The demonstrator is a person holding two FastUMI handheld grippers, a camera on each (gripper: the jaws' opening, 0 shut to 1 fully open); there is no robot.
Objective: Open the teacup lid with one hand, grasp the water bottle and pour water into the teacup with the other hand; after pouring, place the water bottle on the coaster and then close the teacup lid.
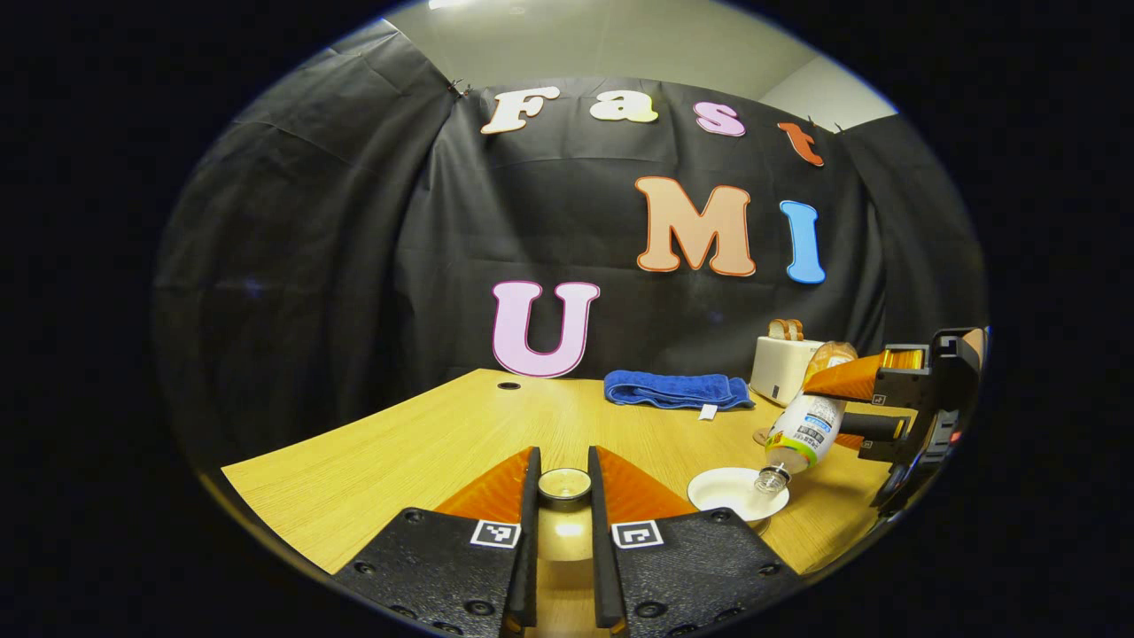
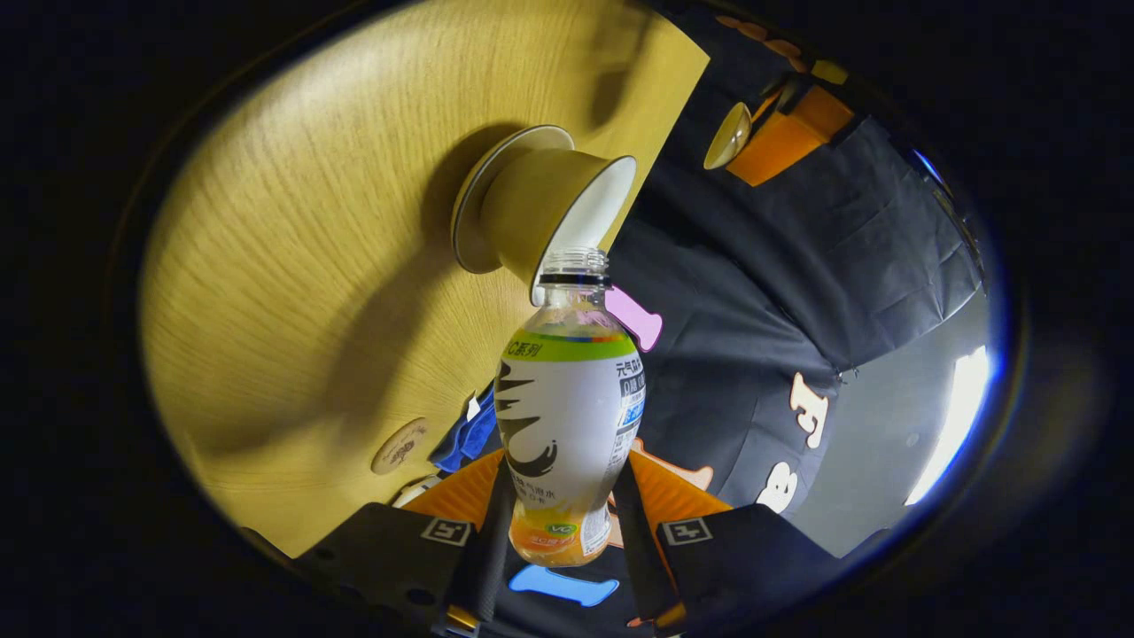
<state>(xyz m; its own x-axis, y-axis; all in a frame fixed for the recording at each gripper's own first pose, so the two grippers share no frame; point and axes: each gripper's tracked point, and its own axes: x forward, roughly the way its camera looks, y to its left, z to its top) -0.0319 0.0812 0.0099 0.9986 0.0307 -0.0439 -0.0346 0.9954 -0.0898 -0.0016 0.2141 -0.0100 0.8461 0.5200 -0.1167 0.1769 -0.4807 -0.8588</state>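
Observation:
In the left gripper view, my left gripper (image 1: 564, 468) is shut on the round teacup lid (image 1: 564, 485), held above the wooden table (image 1: 399, 443). To the right, the white teacup (image 1: 735, 492) stands uncovered. My right gripper (image 1: 864, 403) is shut on the water bottle (image 1: 804, 430), tilted with its uncapped mouth down over the cup. In the right gripper view, the bottle (image 2: 567, 416) sits between the fingers of my right gripper (image 2: 567, 474), its mouth at the rim of the teacup (image 2: 545, 204). The lid (image 2: 728, 137) shows beyond the cup. The round coaster (image 2: 400, 446) lies bare on the table.
A blue towel (image 1: 678, 390) lies at the back of the table. A white toaster (image 1: 780, 365) with bread slices stands at the back right, with a bag of bread (image 1: 831, 354) beside it. The cup sits on a saucer (image 2: 478, 199).

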